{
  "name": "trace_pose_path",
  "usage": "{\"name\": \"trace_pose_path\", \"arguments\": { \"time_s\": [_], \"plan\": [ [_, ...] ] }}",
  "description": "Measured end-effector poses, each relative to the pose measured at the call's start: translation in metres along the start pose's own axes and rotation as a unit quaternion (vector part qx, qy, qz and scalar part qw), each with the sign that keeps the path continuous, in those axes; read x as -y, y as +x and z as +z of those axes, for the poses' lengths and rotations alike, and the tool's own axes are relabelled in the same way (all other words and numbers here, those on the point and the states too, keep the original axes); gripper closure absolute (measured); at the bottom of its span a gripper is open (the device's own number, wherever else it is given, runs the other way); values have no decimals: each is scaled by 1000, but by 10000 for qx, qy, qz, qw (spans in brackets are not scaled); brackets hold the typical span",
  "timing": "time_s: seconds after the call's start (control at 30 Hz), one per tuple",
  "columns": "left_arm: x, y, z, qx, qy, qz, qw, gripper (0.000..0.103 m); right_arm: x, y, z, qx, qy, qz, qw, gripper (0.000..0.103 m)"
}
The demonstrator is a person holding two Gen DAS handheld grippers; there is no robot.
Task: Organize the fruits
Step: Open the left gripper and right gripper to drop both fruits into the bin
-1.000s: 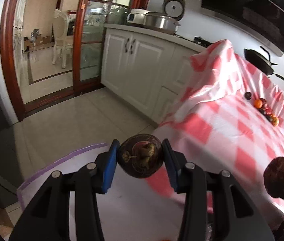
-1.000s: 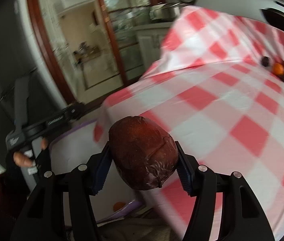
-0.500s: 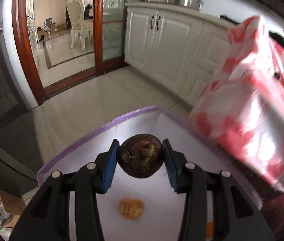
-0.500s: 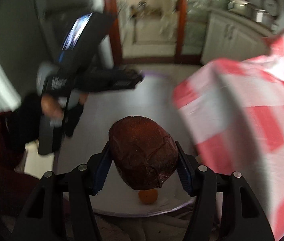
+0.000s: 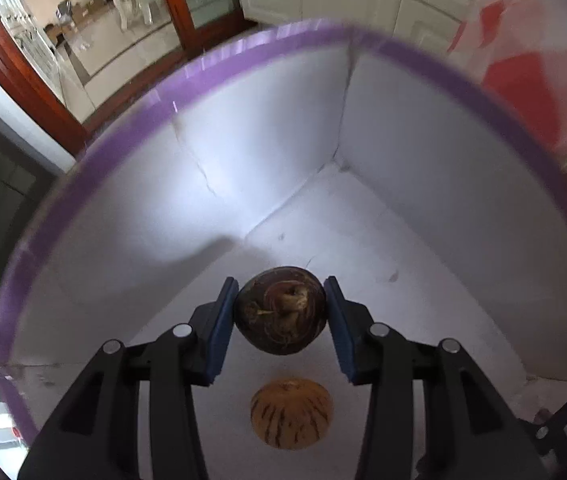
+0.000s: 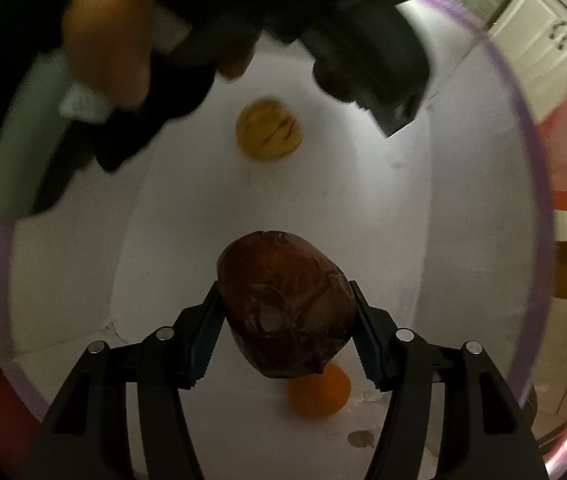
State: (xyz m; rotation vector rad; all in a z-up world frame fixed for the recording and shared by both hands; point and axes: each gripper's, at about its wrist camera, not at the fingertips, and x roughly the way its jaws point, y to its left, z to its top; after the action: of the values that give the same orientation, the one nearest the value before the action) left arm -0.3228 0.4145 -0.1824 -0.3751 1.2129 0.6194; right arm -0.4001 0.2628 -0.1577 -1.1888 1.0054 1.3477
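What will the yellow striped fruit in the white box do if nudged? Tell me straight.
The yellow striped fruit looks round, so it would probably roll across the box floor. It lies loose and apart from the walls, so nothing seems to stop it early.

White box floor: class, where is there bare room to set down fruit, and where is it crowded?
Free: the floor toward the far corner, beyond the striped yellow fruit. Crowded: the near wall, where the orange lies, and around the striped fruit.

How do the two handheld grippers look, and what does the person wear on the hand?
Both the left gripper and right gripper have black angular plastic fingers with silver round bolts and blue pads. The right pads appear ribbed. The blurred hand seems to wear a black fingerless glove.
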Motion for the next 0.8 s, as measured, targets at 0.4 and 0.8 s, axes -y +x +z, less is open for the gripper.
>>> {"name": "trace_pose_path", "arguments": {
  "time_s": [0.4, 0.8],
  "plan": [
    [1, 14, -4, -186, 175, -6, 9997, 53, -6, 0, -1, -150, -29, -43, 9999, 43],
    [-2, -8, 3, 59, 53, 247, 9997, 24, 14, -64, 21, 1189, 259, -267, 9922, 28]
  ]
}}
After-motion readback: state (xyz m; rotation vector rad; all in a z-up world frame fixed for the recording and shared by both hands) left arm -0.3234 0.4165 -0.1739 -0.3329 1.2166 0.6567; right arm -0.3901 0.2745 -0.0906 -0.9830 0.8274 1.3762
